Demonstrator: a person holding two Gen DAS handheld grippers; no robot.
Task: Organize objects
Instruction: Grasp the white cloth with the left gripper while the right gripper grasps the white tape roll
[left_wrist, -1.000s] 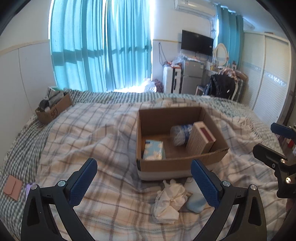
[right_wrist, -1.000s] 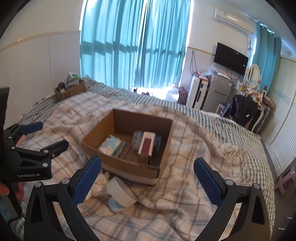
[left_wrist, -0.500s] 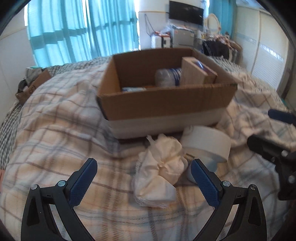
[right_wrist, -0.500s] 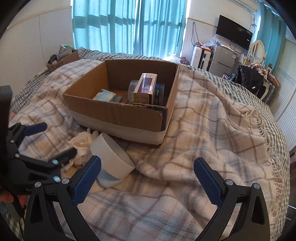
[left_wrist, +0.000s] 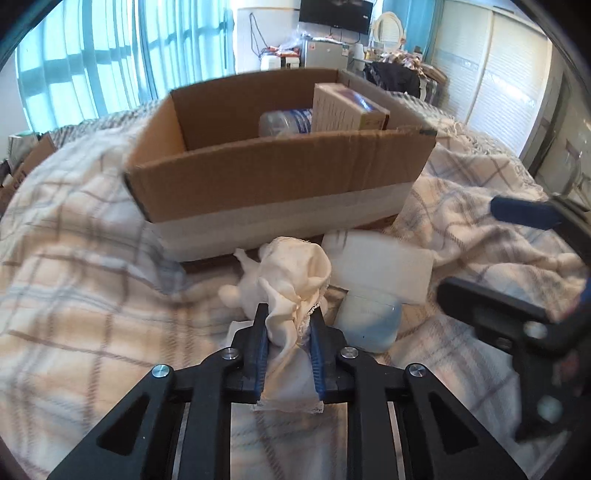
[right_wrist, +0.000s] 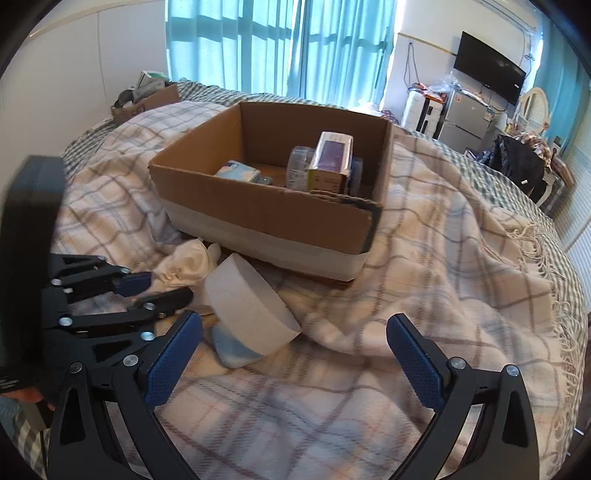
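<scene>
My left gripper (left_wrist: 287, 332) is shut on a crumpled white cloth (left_wrist: 291, 280) that lies on the plaid blanket in front of a cardboard box (left_wrist: 280, 173). The cloth also shows in the right wrist view (right_wrist: 184, 264), with the left gripper (right_wrist: 155, 290) at it. A white cylindrical container with a pale blue base (right_wrist: 247, 317) lies on its side beside the cloth; it also shows in the left wrist view (left_wrist: 373, 291). My right gripper (right_wrist: 291, 360) is open and empty, just short of the container. The box holds a tissue pack (right_wrist: 238, 173), a plastic bottle (right_wrist: 299, 166) and a small carton (right_wrist: 332, 158).
The plaid blanket (right_wrist: 443, 277) covers a bed with a fringed edge at the right. A small cardboard box of items (right_wrist: 147, 98) sits at the far left by the wall. Curtains, a fridge and a TV stand beyond the bed.
Both grippers have moved down and closer to the box. My left gripper has closed on the white cloth. The right gripper stays open.
</scene>
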